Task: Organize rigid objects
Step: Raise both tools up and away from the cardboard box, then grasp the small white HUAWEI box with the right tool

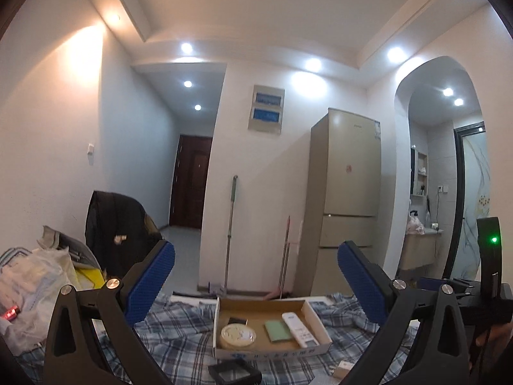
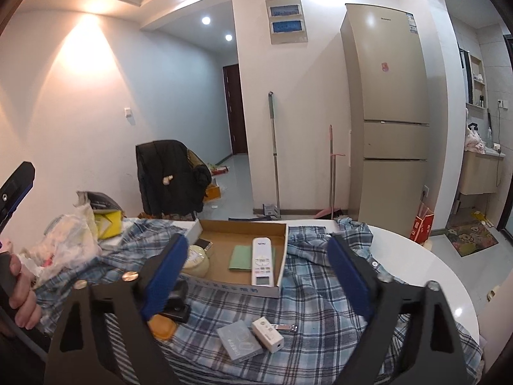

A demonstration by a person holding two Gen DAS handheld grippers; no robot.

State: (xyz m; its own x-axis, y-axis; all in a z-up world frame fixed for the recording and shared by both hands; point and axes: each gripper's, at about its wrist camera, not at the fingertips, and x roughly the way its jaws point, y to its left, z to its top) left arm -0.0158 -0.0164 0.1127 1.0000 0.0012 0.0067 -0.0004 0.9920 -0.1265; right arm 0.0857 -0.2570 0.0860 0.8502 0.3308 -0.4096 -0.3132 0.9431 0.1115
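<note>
While both hand-held grippers (image 1: pixel 256 285) (image 2: pixel 256 276) gape empty, loose boxes (image 2: pixel 267 334) at six o'clock await placing in tray (image 2: pixel 282 256).

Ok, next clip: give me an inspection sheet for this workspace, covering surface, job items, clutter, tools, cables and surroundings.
Surface: white round table under a rumpled blue plaid cloth.
Job's things: cardboard tray holds a white remote, green card, round tin and a small dark item. Outside it, on the cloth: grey box, white adapter, black case, orange piece.
Clutter: plastic bags and a yellow box on the table's left.
Grippers: left tool open, empty; right tool open, empty.
Cables: nothing seen on the table.
Surroundings: fridge, mop, pink broom, chair draped with dark clothing.
</note>
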